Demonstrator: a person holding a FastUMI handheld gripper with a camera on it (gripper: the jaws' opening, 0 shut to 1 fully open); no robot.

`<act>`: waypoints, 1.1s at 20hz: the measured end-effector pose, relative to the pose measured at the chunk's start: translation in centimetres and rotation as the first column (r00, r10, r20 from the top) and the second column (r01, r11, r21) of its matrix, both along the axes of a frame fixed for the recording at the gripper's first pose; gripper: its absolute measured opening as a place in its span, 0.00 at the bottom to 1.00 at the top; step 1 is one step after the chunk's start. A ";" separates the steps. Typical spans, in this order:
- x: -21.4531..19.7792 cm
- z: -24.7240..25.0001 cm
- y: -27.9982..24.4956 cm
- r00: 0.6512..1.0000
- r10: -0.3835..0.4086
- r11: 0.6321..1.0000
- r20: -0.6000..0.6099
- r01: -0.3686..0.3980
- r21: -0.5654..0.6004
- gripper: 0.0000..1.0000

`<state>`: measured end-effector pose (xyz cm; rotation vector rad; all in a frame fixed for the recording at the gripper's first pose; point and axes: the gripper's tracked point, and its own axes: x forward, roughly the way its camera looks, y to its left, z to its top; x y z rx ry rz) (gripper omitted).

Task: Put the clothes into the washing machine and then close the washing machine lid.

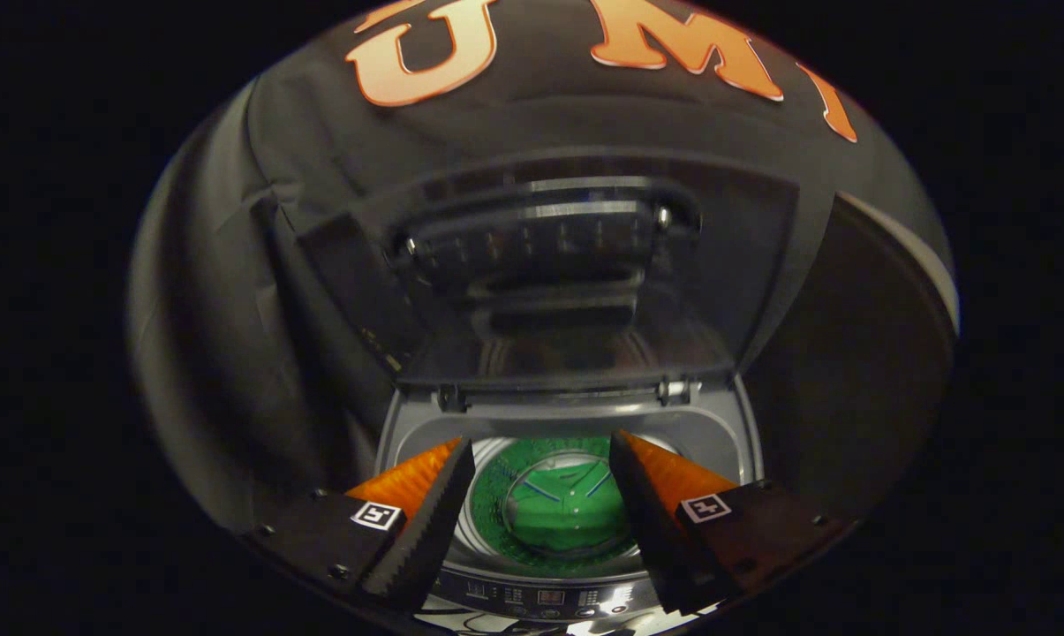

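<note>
A top-loading washing machine (717, 433) stands below and ahead of my fingers. Its dark see-through lid (567, 283) is raised upright behind the drum opening. Down in the drum lies a green garment (562, 508) with thin blue stripes, seen between my two fingers. My gripper (540, 450) hovers above the drum opening, open, with nothing between its fingers. The fingertips frame the opening from the near side.
The machine's control panel (540, 601) with small buttons and a display runs along the near edge, just under my fingers. Black cloth of the booth wall hangs behind and to both sides of the raised lid.
</note>
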<state>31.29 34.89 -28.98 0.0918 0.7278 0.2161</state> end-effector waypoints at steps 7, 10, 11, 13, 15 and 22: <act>5.4 10.6 -0.3 0.983 -0.007 1.000 0.182 0.004 0.019 0.99; 8.0 13.0 -0.8 0.971 -0.016 1.000 0.240 0.015 0.008 0.99; 8.8 13.5 -0.9 0.968 -0.020 1.000 0.251 0.017 0.013 0.98; 10.4 13.6 -1.2 0.966 -0.030 1.000 0.255 0.029 0.009 0.99; 12.3 13.1 -1.4 0.967 -0.037 0.999 0.254 0.041 -0.008 0.99; 14.2 11.3 -1.8 0.968 -0.064 0.997 0.241 0.074 -0.031 0.99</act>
